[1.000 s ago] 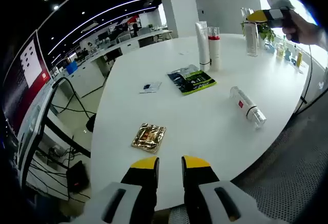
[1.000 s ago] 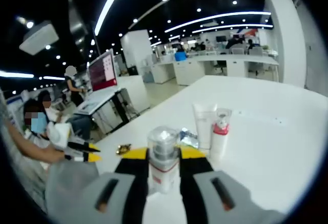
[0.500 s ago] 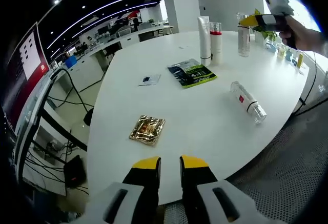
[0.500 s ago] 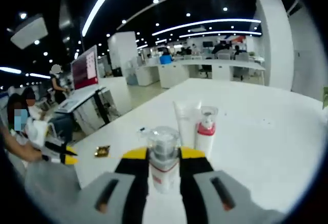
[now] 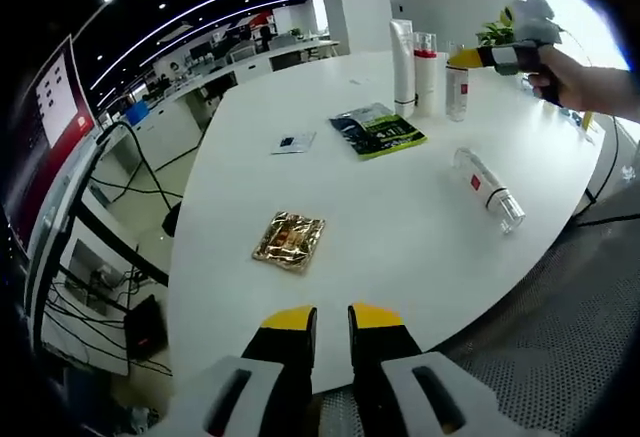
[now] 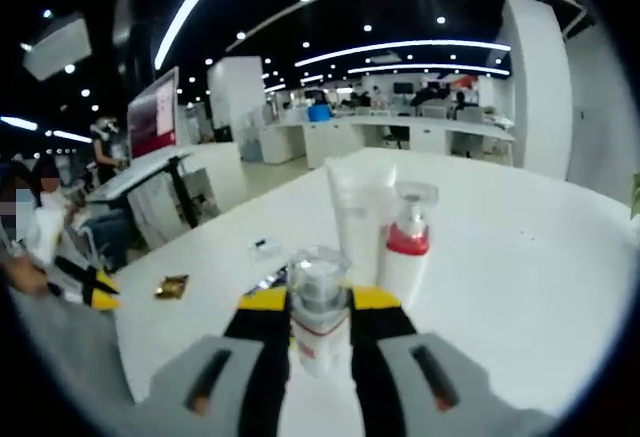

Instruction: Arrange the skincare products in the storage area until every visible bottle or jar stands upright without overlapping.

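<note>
Two tubes (image 5: 404, 53) upright on tabletop (image 5: 380, 217), my R tongs (image 6: 319, 302) gripping clear bottle (image 6: 318, 309) beside them, L tongs (image 5: 319, 317) narrow w/ nothing, another bottle (image 5: 487, 189) lying flat.

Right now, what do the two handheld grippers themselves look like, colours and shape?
Both look alike. The left gripper has two black jaws capped with yellow tips, rising from a pale grey moulded body with dark slots. The right gripper shows the same black jaws, yellow tips and grey slotted body. Seen from the left gripper view, it has a yellow and black front and a grey housing on top.
</note>
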